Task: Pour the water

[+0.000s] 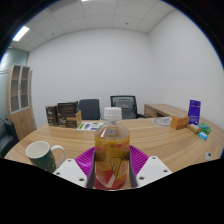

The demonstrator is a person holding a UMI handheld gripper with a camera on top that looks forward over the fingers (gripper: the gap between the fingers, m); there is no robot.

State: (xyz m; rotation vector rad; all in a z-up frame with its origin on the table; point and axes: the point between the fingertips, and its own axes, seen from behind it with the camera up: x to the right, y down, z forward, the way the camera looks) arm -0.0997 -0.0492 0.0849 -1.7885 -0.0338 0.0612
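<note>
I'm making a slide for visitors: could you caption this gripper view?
Gripper fingers clasp a capped bottle above a wooden table, a green mug waiting beside it.

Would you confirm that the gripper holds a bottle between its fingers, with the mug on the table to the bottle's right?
Not quite: the mug stands to the bottle's left, not its right. The gripper view shows it. The rest holds: the gripper has the bottle between its fingers, and the mug is on the table.
</note>
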